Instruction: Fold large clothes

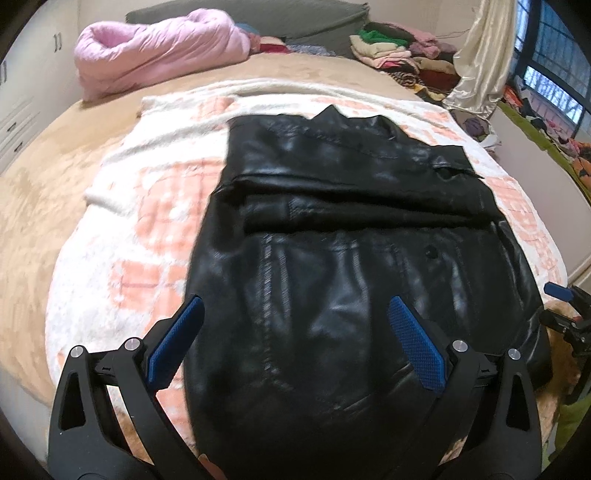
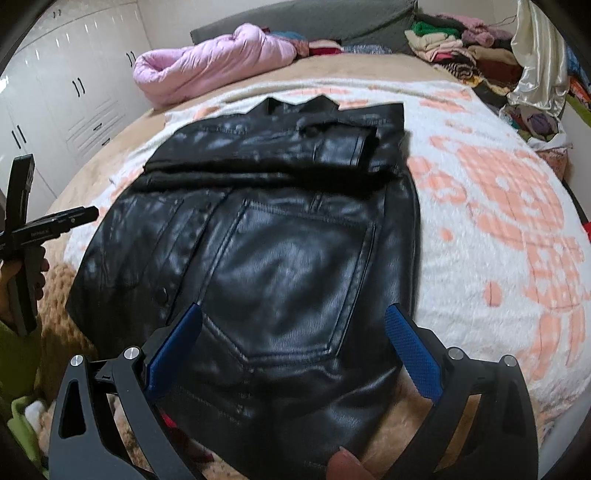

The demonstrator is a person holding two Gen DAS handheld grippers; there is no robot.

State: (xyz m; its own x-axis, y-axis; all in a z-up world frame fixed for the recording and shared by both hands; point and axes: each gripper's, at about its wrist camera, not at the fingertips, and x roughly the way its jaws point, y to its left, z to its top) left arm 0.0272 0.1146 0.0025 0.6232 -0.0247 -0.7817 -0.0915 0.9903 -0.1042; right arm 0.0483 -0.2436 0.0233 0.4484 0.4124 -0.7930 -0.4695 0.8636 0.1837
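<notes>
A black leather jacket (image 1: pixel 351 266) lies flat on a white and peach blanket (image 1: pixel 147 206) on the bed, its sleeves folded across its upper part. My left gripper (image 1: pixel 295 306) is open and hovers over the jacket's near left hem. In the right wrist view the jacket (image 2: pixel 280 251) shows a patch pocket. My right gripper (image 2: pixel 293 314) is open above the near right hem, holding nothing. The right gripper also shows at the left wrist view's right edge (image 1: pixel 569 306), and the left gripper at the right wrist view's left edge (image 2: pixel 40 229).
A pink quilt (image 1: pixel 159 51) lies at the bed's head before a grey headboard (image 1: pixel 258 14). Piles of folded clothes (image 1: pixel 402 55) and a cream curtain (image 1: pixel 484 55) stand at the far right. White wardrobes (image 2: pixel 55 92) line the left wall. A tan bedspread (image 1: pixel 37 206) lies under the blanket.
</notes>
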